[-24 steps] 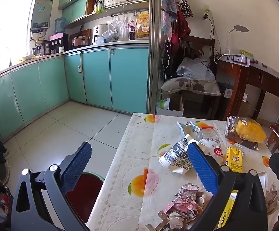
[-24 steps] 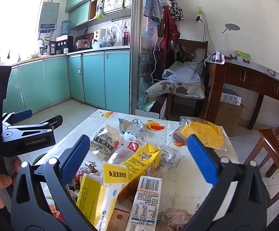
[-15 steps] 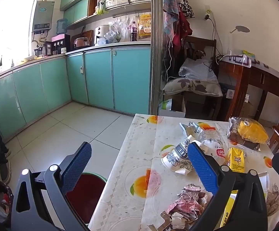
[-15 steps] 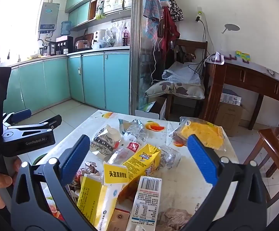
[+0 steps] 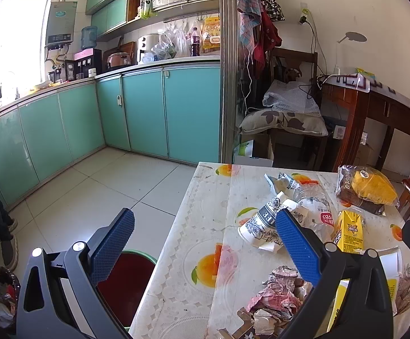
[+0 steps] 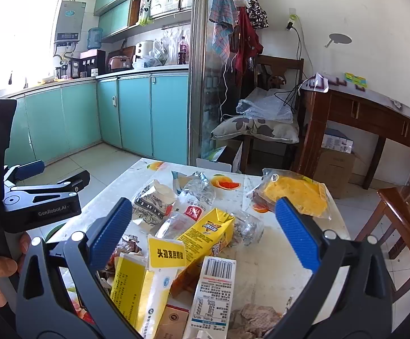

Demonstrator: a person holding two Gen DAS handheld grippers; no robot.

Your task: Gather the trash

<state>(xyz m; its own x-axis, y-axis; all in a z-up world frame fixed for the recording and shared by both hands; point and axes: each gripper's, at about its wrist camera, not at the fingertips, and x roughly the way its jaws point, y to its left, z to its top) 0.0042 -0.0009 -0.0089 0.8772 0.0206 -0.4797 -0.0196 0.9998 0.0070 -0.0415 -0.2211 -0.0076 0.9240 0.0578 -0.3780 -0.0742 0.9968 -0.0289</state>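
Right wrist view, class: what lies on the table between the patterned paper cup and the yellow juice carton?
In the right wrist view, a crushed clear plastic bottle with a red label lies between the patterned paper cup and the yellow juice carton.

The side of the left gripper (image 6: 39,180) reads "GenRobot.AI" in pale letters. A crushed clear bottle (image 6: 188,209) on the counter (image 6: 261,254) carries a red label with "1983", and a flattened paper cup (image 5: 261,223) shows the letters "FE". The yellow pouch (image 6: 166,251) bears bold black Chinese characters.
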